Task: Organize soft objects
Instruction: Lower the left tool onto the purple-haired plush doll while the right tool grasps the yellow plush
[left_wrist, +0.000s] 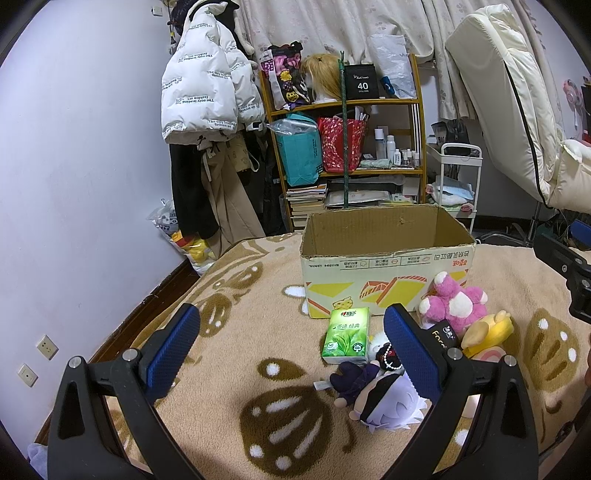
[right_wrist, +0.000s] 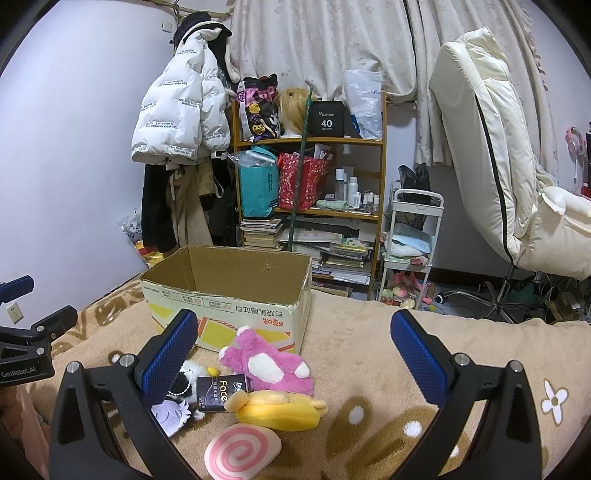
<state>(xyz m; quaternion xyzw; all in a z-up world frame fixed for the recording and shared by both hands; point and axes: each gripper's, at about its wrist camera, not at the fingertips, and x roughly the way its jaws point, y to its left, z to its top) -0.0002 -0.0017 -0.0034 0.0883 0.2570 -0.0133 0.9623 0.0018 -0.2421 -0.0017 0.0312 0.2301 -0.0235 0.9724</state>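
An open cardboard box (left_wrist: 388, 266) (right_wrist: 229, 295) stands on the beige blanket. In front of it lie a pink plush (left_wrist: 454, 301) (right_wrist: 269, 363), a yellow plush (left_wrist: 487, 328) (right_wrist: 280, 408), a pink swirl cushion (right_wrist: 240, 452), a black "Face" tissue pack (right_wrist: 218, 393), a green tissue pack (left_wrist: 347, 332) and a doll with pale purple hair (left_wrist: 380, 400) (right_wrist: 170, 415). My left gripper (left_wrist: 291, 336) is open above the blanket, left of the pile. My right gripper (right_wrist: 293, 341) is open above the pink plush.
A blanket-covered bed (left_wrist: 258, 350) carries everything. Beyond it stand a cluttered wooden shelf (left_wrist: 369, 99), a hung white jacket (left_wrist: 203, 85), a white trolley (right_wrist: 410, 236) and a cream recliner (right_wrist: 498, 147). The left wall (left_wrist: 74, 166) is close.
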